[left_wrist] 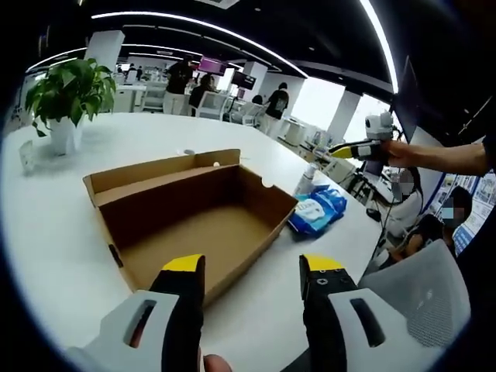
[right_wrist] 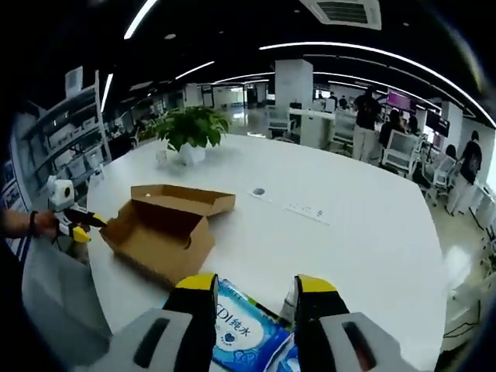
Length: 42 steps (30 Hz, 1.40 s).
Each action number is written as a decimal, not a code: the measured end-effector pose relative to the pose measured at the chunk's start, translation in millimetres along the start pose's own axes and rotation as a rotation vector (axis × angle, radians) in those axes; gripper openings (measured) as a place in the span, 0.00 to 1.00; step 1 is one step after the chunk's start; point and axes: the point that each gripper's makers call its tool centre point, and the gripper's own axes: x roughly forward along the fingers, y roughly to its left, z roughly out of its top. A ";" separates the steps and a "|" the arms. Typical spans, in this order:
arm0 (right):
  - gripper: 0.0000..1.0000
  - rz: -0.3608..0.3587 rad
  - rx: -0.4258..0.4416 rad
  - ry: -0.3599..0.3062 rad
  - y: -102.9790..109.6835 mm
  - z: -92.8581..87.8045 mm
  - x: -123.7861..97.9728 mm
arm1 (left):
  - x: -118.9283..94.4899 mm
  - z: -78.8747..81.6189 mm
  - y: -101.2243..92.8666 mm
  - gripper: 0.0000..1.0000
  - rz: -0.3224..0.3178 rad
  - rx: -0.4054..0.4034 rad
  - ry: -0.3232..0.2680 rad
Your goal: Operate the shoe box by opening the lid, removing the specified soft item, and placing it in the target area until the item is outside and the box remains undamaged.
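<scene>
A wide white table [right_wrist: 333, 232] fills an open-plan office under a dark ceiling [right_wrist: 232, 31] crossed by long curved light strips [left_wrist: 194, 27]. A potted plant [left_wrist: 68, 97] stands near the table's far edge, with white pillars [right_wrist: 293, 84], desks and standing people [left_wrist: 180, 85] beyond. Bright panels [left_wrist: 319, 102] at the back may be windows; shelving [right_wrist: 66, 151] lines one side.

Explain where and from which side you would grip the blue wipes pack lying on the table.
Grip the wipes pack across its narrow width, coming down from above. It lies flat on the table beside the open box, so only its soft upper bulge is easy to pinch. The right gripper is open just above it.
</scene>
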 end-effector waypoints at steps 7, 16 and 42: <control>0.37 0.016 0.073 -0.045 40.4 -19.4 5.4 | -2.7 2.7 6.4 0.51 0.025 -0.018 -0.016; 0.40 0.048 0.125 -0.091 86.8 -35.2 13.5 | -3.4 4.1 11.8 0.50 0.055 -0.032 -0.026; 0.42 -0.001 0.256 -0.143 135.5 -66.8 16.4 | -28.1 -13.3 102.8 0.57 0.437 -0.149 -0.020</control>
